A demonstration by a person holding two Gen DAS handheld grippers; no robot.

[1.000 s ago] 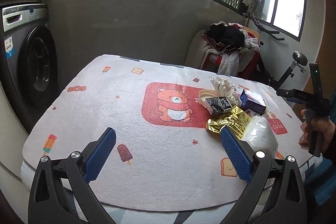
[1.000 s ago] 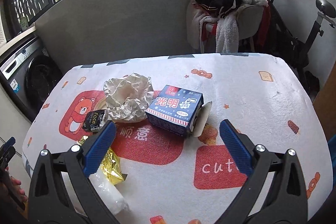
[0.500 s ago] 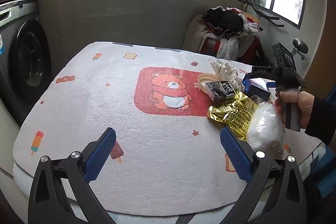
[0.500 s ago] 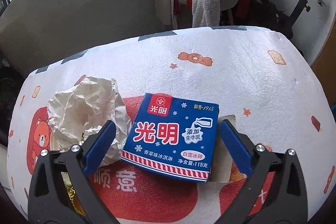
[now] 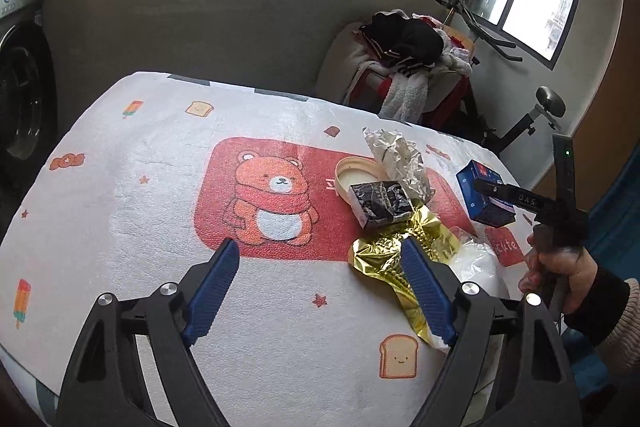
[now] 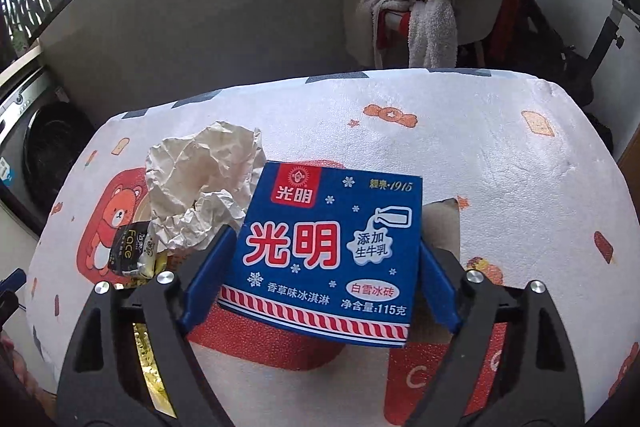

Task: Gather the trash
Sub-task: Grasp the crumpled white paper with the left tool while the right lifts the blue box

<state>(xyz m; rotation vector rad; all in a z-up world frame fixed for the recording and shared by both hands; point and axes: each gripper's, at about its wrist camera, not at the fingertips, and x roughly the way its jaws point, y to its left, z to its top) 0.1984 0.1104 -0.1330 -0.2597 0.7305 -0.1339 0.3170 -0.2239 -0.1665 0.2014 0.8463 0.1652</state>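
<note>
A blue ice-cream carton [image 6: 320,247] lies on the bear-print tablecloth [image 6: 460,147]. My right gripper [image 6: 326,239] straddles it, jaws closing, and both blue pads touch its sides. Left of it sit crumpled white paper [image 6: 200,183] and a black packet [image 6: 130,247]. In the left wrist view, my left gripper [image 5: 320,247] hovers over bare cloth, jaws closing with nothing between them. Its right pad is beside a gold wrapper [image 5: 392,255]. Beyond are the black packet [image 5: 380,203], a round lid [image 5: 348,175], the crumpled paper [image 5: 400,159] and a white plastic bag [image 5: 476,263].
A person's hand [image 5: 560,267] holds the right gripper at the blue carton [image 5: 480,199]. A washing machine [image 5: 20,87] stands at the left. Behind the table are a chair piled with clothes [image 5: 404,67] and an exercise bike [image 5: 540,115].
The left gripper moved right toward the trash pile and its jaws narrowed. The right gripper came down over the blue carton, and its jaws narrowed onto the carton's sides.
</note>
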